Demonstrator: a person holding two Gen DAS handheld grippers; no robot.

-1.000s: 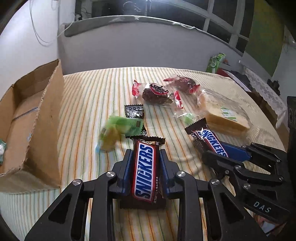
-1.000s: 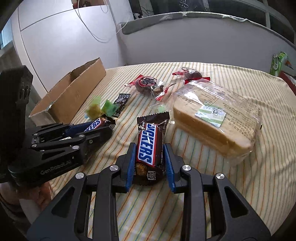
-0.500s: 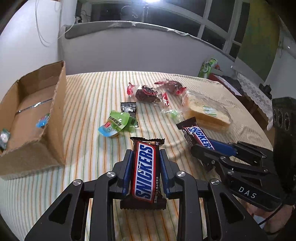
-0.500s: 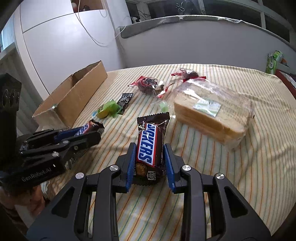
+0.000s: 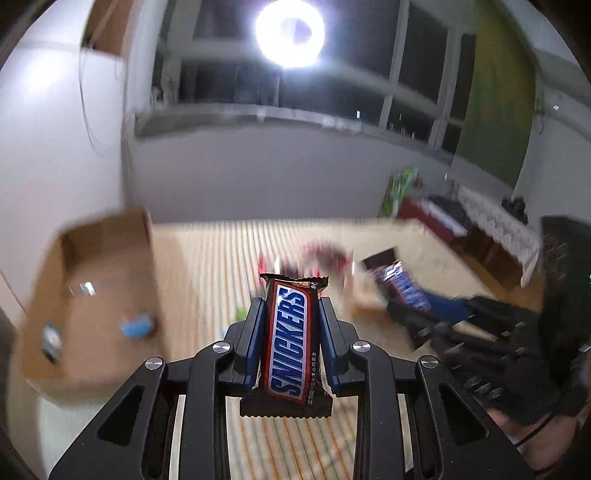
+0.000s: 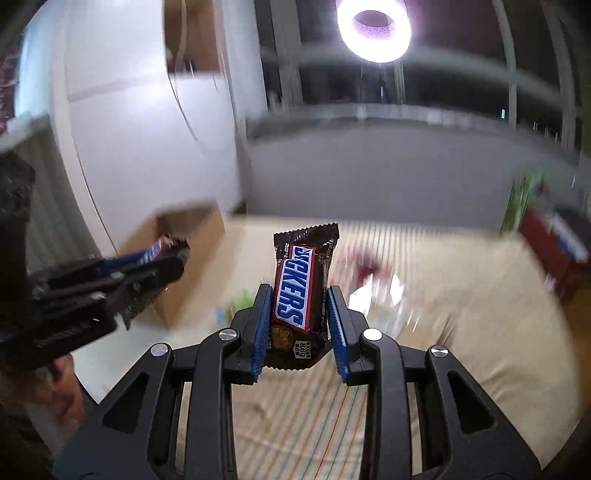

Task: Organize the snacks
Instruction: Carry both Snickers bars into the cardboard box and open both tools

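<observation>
Left wrist view: left gripper [image 5: 291, 325] clamping a Snickers bar [image 5: 289, 345] between blue pads, jaws narrowed onto the wrapper, bar held clear above the striped cloth [image 5: 207, 258]. Likely carrying it toward the box [image 5: 92, 295], open at left with a few small items already inside. Right gripper [image 5: 424, 314] showing at the right edge, pinching a second bar [image 5: 395, 282].

Right wrist view: right gripper [image 6: 298, 306] squeezing its own bar [image 6: 301, 291], wrapper upright and poking past the tips. Left gripper [image 6: 147, 273] crossing at left, in front of the box [image 6: 188, 258].

Next move probably calling for swinging each bar over the box, lowering, then spreading the jaws.

Surroundings blurring heavily: more snacks scattered on the cloth, grey wall behind, dark windows, a ring lamp [image 5: 290, 31] glaring overhead.
</observation>
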